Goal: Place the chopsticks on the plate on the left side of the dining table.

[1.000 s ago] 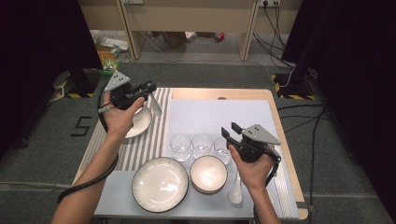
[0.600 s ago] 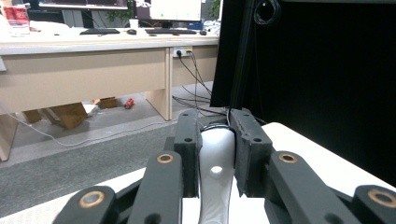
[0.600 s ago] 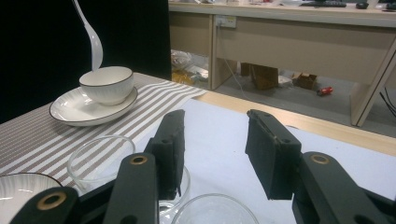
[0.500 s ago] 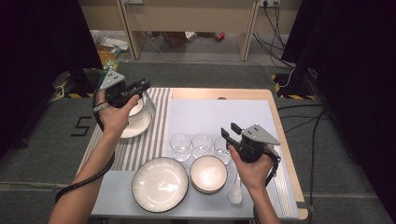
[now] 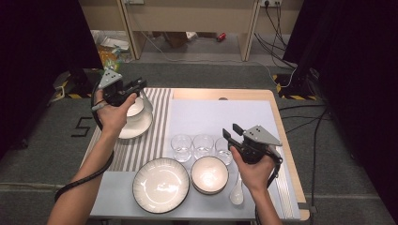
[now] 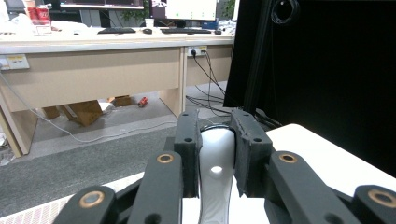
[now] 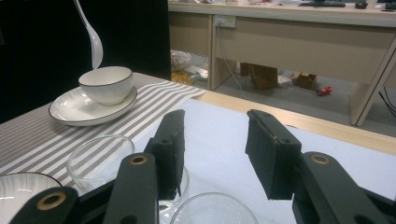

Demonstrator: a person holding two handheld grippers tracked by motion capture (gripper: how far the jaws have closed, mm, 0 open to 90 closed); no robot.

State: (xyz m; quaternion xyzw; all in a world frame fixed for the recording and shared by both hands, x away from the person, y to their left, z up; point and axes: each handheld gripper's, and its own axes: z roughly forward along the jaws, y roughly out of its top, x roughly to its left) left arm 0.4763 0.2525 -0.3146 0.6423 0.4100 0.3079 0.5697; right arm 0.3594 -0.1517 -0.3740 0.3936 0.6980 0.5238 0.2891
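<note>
My left gripper [image 5: 139,86] is shut on a white spoon [image 6: 215,164], held at the far left of the table. In the right gripper view the spoon [image 7: 95,44] hangs bowl-end down just above a small white bowl [image 7: 106,84]. That bowl [image 5: 136,108] sits on a white plate [image 5: 137,127] on the striped mat. My right gripper [image 5: 233,131] hovers open at the front right above three empty glasses [image 5: 203,143], with nothing between its jaws [image 7: 215,144].
At the front edge lie a large dark-rimmed plate [image 5: 160,184], a stack of bowls [image 5: 210,174] and a second white spoon [image 5: 236,195]. The striped mat [image 5: 155,136] covers the left side and a pale sheet [image 5: 220,112] the middle. Desks and cables stand beyond the table.
My left hand has drifted slightly toward the far left with the spoon in its grip. My right hand has kept still.
</note>
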